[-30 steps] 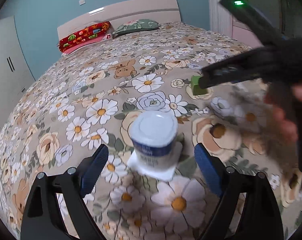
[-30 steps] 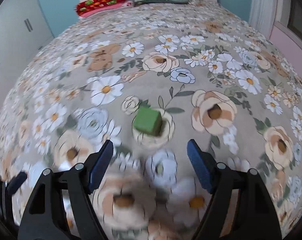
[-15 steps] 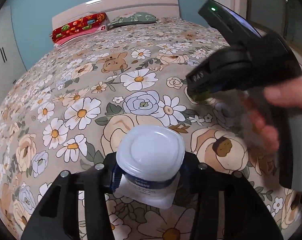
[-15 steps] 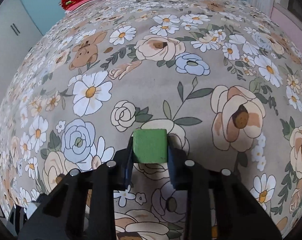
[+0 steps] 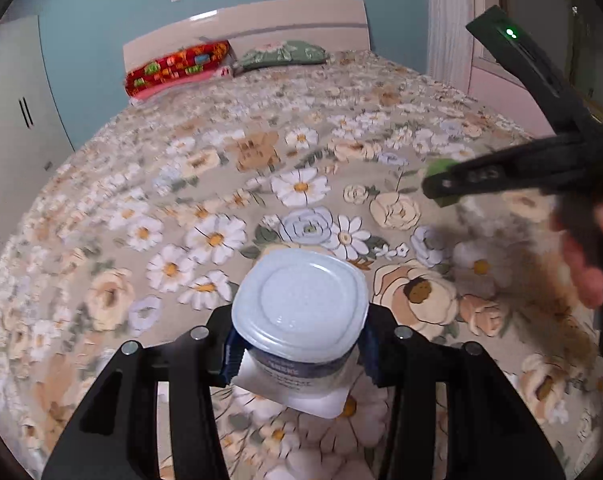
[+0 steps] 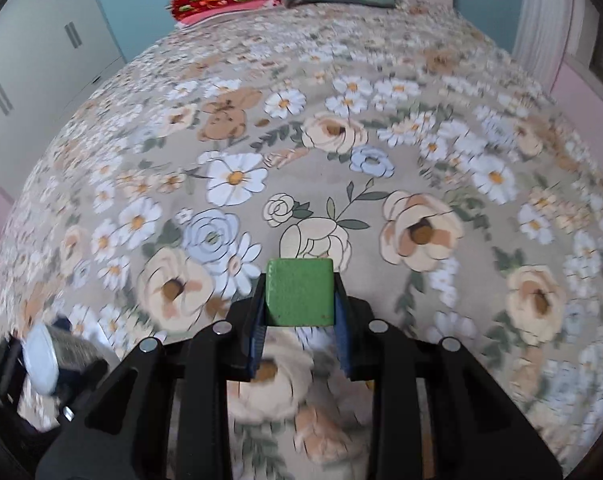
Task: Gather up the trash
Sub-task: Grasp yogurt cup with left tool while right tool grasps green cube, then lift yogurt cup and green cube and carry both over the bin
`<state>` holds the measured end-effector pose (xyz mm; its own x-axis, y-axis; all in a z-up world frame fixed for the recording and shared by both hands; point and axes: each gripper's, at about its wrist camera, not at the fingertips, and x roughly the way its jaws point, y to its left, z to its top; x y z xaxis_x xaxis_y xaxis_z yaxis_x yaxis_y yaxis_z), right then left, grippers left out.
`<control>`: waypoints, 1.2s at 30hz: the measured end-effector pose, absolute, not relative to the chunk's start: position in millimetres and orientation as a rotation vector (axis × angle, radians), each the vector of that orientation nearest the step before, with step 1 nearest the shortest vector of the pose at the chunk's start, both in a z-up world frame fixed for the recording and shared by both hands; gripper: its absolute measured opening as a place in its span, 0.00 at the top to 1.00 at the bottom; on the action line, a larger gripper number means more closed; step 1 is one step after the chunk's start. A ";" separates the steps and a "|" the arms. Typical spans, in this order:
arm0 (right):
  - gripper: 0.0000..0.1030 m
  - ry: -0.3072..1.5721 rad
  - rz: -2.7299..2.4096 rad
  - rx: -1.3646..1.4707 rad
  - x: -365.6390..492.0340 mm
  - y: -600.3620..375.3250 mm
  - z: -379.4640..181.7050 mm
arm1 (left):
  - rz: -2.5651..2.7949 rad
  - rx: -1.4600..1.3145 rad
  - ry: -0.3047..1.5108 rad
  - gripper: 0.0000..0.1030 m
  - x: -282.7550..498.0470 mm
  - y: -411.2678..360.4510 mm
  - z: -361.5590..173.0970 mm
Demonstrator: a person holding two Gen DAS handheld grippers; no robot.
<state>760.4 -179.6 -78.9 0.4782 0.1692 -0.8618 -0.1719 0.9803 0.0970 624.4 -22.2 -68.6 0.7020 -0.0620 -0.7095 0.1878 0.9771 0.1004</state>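
My left gripper point(image 5: 299, 354) is shut on a white plastic cup point(image 5: 301, 312) with a blue label, held above the flowered bedspread point(image 5: 221, 184). My right gripper point(image 6: 299, 328) is shut on a green cube point(image 6: 300, 292), also lifted off the bedspread point(image 6: 381, 140). In the left wrist view the right gripper point(image 5: 441, 188) shows at the right with the green cube point(image 5: 439, 168) in its tip and a hand behind it. In the right wrist view the cup point(image 6: 41, 356) shows at the lower left in the left gripper.
A red patterned pillow point(image 5: 177, 68) and a green pillow point(image 5: 281, 52) lie at the headboard. White wardrobes point(image 5: 13, 120) stand to the left. A curtain point(image 5: 449, 20) and a pink ledge point(image 5: 505, 92) are at the right.
Both grippers have closed from open, the left on the cup and the right on the green cube. Both have since lifted their objects off the bedspread.
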 end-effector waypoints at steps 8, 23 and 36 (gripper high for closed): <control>0.70 0.968 0.227 -0.113 675.8 -179.8 15.1 | -0.094 0.208 0.682 0.52 552.8 -20.1 35.5; 0.70 0.746 0.268 -0.310 457.7 -177.6 157.7 | -0.057 0.301 0.501 0.52 385.8 -39.0 169.0; 0.70 0.663 0.301 -0.326 330.6 -194.3 194.9 | -0.054 0.349 0.411 0.52 284.1 -41.9 216.3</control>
